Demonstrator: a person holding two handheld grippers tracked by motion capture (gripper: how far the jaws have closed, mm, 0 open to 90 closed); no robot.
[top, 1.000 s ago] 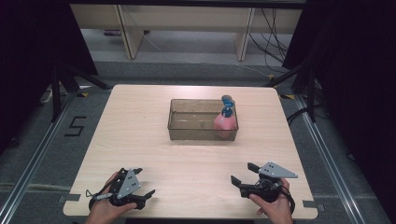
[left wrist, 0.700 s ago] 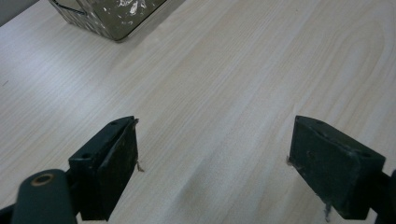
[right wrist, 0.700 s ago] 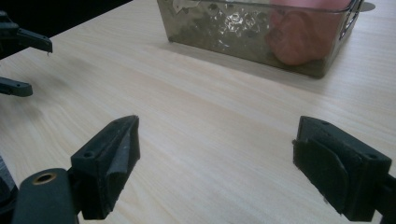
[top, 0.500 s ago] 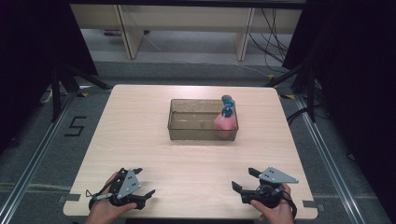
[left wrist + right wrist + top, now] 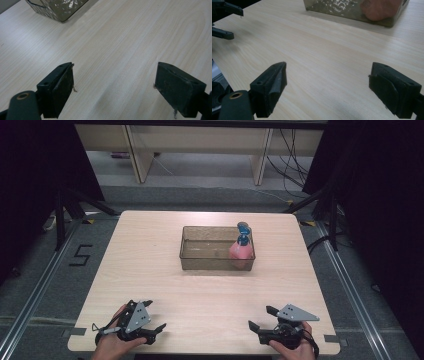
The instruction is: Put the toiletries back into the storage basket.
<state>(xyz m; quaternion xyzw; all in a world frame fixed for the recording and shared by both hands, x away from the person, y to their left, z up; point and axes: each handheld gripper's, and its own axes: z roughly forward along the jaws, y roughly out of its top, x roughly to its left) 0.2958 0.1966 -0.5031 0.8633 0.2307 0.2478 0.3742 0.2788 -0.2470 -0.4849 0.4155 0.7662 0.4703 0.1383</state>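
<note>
So both tools sit low at the bottom of the high view, and everything turns on the pink spray bottle (image 5: pixel 241 249) with its blue cap, standing upright in the right-hand end of the clear bin (image 5: pixel 192 258) at the centre of the frame. Its long axis runs vertical, cap above the rim.

From the right gripper (image 5: pixel 262 318), bottom right of the frame, the bottle lies up-frame and a touch to the left, well apart across bare wood. From the left gripper (image 5: pixel 152 315), bottom left, it lies up and clearly to the right, a longer diagonal. So the right one looks the nearer, and my call is that it has the straighter line in.

Both are released: in the left gripper view the two black jaws stand wide apart with plain table (image 5: pixel 120 50) between them, and a corner of the bin (image 5: pixel 58 10) peeks in at the upper left. The right gripper view shows the same wide spread, with the bin (image 5: pixel 342 8) along the top edge and the pink body of the bottle (image 5: pixel 379 8) behind its wall at the upper right; the left gripper (image 5: pixel 233 23) shows at the upper left edge.

Nothing stands on the table (image 5: pixel 150 250) between grippers and bin. What does stand in the way is the bin's own near wall, so I'd judge a reach from above, onto the neck, cleaner than a level one.
</note>
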